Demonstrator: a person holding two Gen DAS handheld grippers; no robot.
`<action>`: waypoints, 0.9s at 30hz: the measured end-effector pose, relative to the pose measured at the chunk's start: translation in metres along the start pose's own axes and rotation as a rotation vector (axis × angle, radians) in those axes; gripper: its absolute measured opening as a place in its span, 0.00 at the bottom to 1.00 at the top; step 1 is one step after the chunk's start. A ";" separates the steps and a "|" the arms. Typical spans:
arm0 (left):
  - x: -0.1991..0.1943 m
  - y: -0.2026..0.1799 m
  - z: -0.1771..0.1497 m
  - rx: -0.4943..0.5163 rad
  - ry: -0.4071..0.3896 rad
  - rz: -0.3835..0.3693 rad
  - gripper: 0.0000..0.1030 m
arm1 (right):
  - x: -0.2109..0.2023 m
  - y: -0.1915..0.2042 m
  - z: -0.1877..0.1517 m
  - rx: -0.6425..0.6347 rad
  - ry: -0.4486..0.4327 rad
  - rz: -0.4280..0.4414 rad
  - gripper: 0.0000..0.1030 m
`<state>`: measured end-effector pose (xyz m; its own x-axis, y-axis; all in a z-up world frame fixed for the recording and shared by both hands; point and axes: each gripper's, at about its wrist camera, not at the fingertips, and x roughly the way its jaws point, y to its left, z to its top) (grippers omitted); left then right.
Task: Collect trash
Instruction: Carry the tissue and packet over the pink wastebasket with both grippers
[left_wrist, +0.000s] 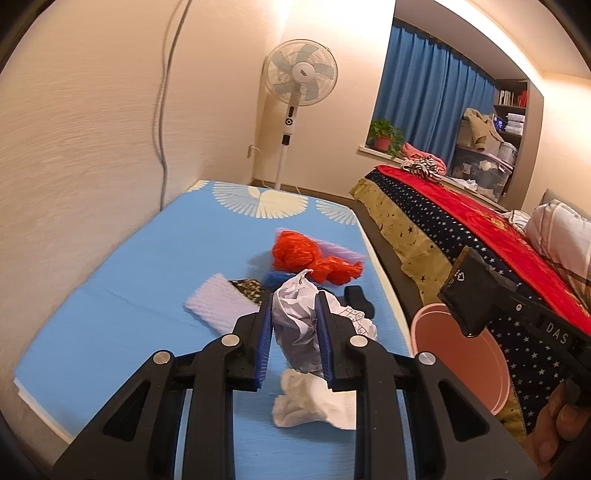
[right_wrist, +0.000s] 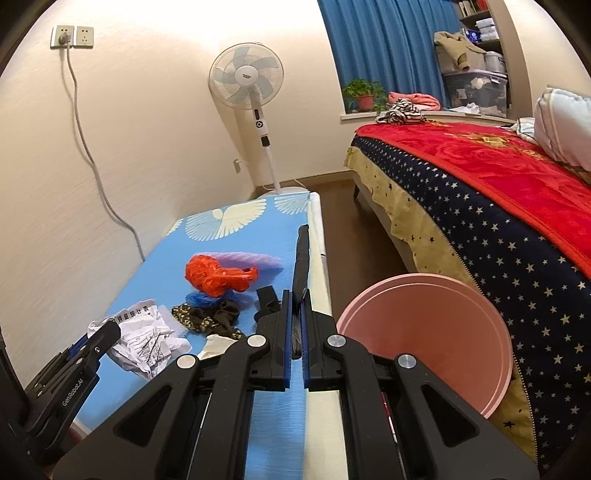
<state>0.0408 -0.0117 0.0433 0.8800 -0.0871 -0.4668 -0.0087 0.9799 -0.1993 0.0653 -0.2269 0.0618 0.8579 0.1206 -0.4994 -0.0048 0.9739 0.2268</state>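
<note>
Here the left tongs are clamped on a crumpled wad of white paper, its printed folds bulging out above and below the blue pads, and the wad is lifted clear of the blue mat that carries the rest of the litter. The right tongs are closed almost flat on a thin black packet, which stands up edge-on between the fingers; in the left view the same packet hangs over the rim of a pink bin. That bin sits on the floor in the gap between the mat's right edge and a bed draped with a star-patterned cover and a red blanket. Under the left tongs a white tissue lies near the mat's front edge. Further in lie a pale ribbed foam sheet, a dark patterned scrap, a blue wrapper and a small black item by the right edge. Beyond them an orange plastic bag rests against a second pale foam piece. Past the mat's far edge a standing fan is set against the wall, and blue curtains hang behind a potted plant.
</note>
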 end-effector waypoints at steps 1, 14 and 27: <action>0.000 -0.002 0.000 0.001 0.000 -0.005 0.22 | 0.000 -0.002 0.000 0.002 -0.002 -0.005 0.04; 0.013 -0.042 -0.006 0.035 0.011 -0.070 0.22 | -0.010 -0.024 0.008 0.037 -0.037 -0.066 0.04; 0.030 -0.076 -0.012 0.063 0.034 -0.131 0.22 | -0.018 -0.051 0.014 0.078 -0.055 -0.146 0.04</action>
<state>0.0620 -0.0906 0.0344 0.8549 -0.2198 -0.4699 0.1356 0.9690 -0.2064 0.0572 -0.2811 0.0708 0.8732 -0.0341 -0.4862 0.1603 0.9622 0.2204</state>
